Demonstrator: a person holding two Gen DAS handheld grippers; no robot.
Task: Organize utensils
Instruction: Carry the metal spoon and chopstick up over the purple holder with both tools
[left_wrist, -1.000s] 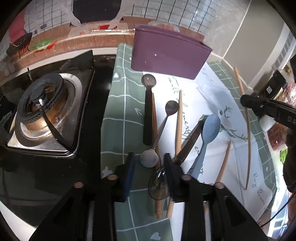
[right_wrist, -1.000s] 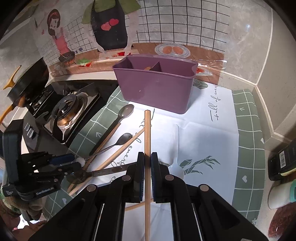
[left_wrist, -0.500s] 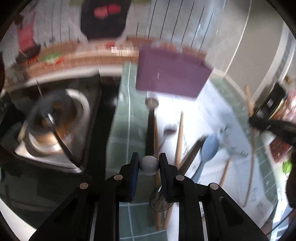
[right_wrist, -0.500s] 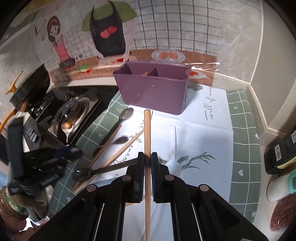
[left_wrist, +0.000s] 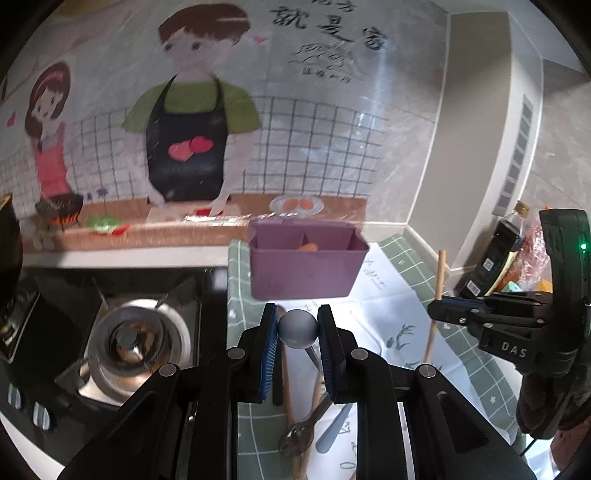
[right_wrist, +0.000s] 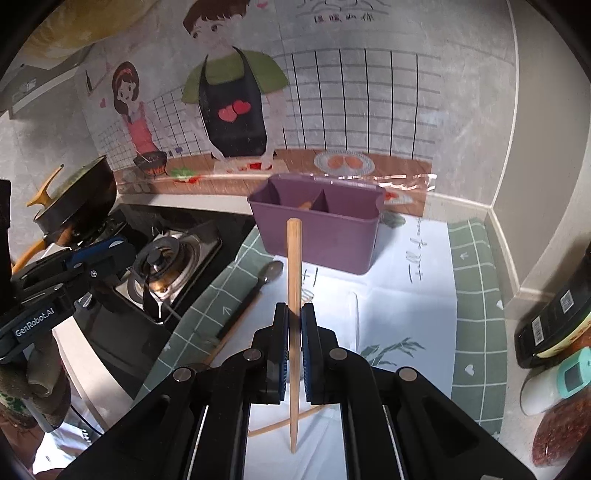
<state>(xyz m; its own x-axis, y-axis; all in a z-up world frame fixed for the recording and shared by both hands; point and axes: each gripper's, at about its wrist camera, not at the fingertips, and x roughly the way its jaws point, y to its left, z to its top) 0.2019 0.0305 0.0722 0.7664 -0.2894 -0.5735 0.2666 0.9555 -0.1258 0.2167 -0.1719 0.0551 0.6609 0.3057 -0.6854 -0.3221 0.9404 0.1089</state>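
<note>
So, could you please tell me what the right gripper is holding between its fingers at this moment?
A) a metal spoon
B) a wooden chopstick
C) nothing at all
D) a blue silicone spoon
B: in the right wrist view the right gripper is shut on a wooden chopstick, whose upper end points towards the purple utensil box.

Back wall, upper frame: cartoon mural of two cooks over a drawn tile grid. Right: plain grey corner wall. Lower left: black gas stove. Centre: green-checked and white counter cloth.
</note>
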